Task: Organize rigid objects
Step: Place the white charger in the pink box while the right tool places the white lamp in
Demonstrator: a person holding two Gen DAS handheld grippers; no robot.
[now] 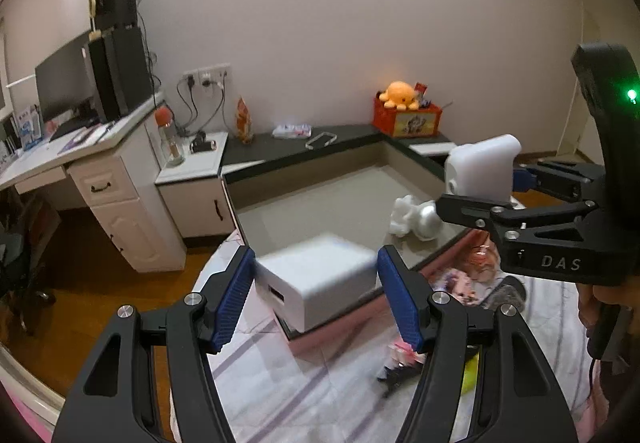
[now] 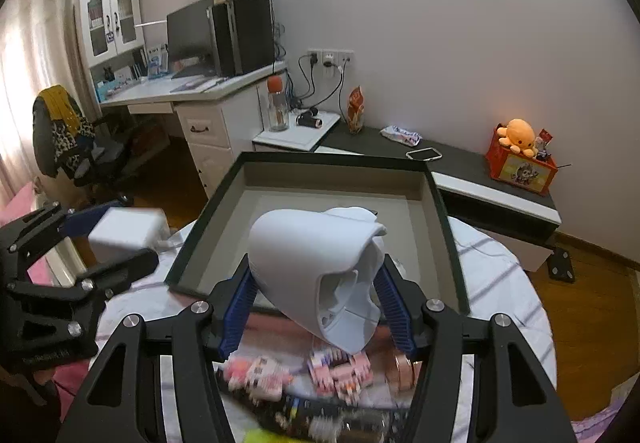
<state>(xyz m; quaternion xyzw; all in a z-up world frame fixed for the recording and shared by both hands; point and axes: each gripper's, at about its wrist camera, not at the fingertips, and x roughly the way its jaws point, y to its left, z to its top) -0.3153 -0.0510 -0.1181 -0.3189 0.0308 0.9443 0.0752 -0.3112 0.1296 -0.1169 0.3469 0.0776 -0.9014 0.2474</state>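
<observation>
**Both grippers carrying white objects by the tray**

Left gripper [image 1: 316,297] is clamping a white cube-shaped box [image 1: 320,279], blue pads pressing on its two sides, jaws roughly half spread. We are seeing the box hanging over the near edge of the grey tray [image 1: 320,199], at its near left corner. Right gripper [image 2: 316,307] is gripping a white rounded device [image 2: 316,267], jaws also about half spread, pads on both flanks; the device is tilting, hollow end facing the camera. It is sitting above the near edge of the tray [image 2: 320,195]. In the left view the right gripper [image 1: 480,195] is showing off the tray's right side with that device [image 1: 482,167] held up.

Inside the tray, near its right wall, a white and silver figurine [image 1: 416,219] is lying. Just in front of the tray, on the striped cloth [image 2: 500,283], pink block toys [image 2: 336,367] are lying, blurred. Behind the tray, an orange octopus plush [image 2: 518,135] is sitting on a red box [image 2: 520,171].
</observation>
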